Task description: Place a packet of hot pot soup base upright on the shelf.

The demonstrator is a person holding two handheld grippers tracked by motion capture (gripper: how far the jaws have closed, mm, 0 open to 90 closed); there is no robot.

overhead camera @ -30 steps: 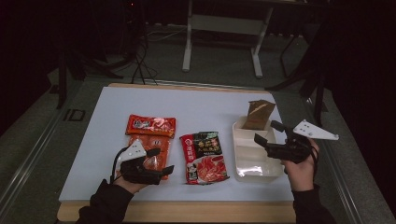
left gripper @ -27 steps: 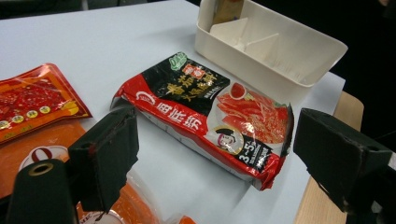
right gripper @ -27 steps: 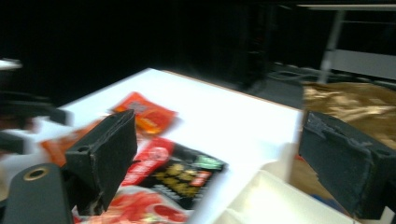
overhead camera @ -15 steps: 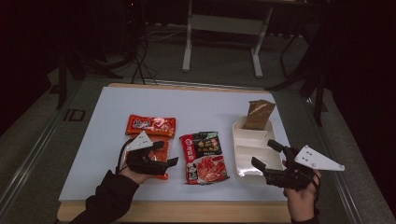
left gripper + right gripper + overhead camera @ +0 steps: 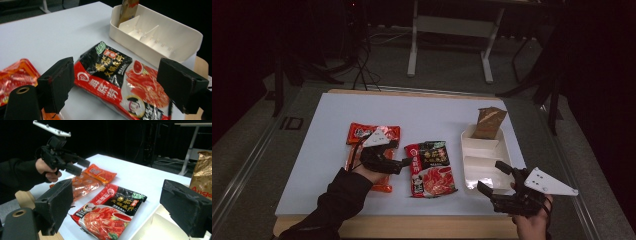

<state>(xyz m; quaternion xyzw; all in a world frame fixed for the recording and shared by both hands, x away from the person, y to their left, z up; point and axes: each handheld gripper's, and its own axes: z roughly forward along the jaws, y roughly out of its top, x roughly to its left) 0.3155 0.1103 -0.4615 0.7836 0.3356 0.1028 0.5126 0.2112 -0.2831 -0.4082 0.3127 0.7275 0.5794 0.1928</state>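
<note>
A black-and-red food packet (image 5: 430, 167) lies flat near the table's front, left of a white divided tray (image 5: 484, 150). A brown pouch (image 5: 488, 122) stands upright in the tray's far compartment. My left gripper (image 5: 403, 165) hovers open just left of the packet, above an orange-red packet (image 5: 373, 133). In the left gripper view the jaws of the left gripper (image 5: 120, 75) stand wide with the packet (image 5: 110, 72) beyond them, untouched. My right gripper (image 5: 489, 176) is open at the tray's near end. In the right gripper view the right gripper (image 5: 120, 195) frames the packet (image 5: 110, 210) and holds nothing.
A second orange packet (image 5: 83, 185) lies partly under the first one (image 5: 100, 173). The other hand's gripper (image 5: 83, 168) hangs above them. The tray's near compartments (image 5: 150, 35) are bare. White table surface (image 5: 422, 115) stretches behind the packets, and a metal stand (image 5: 449, 30) rises beyond the table.
My right gripper has drawn back from over the tray toward the table's front right corner. My left gripper has moved away from the front edge and right, toward the black-and-red packet.
</note>
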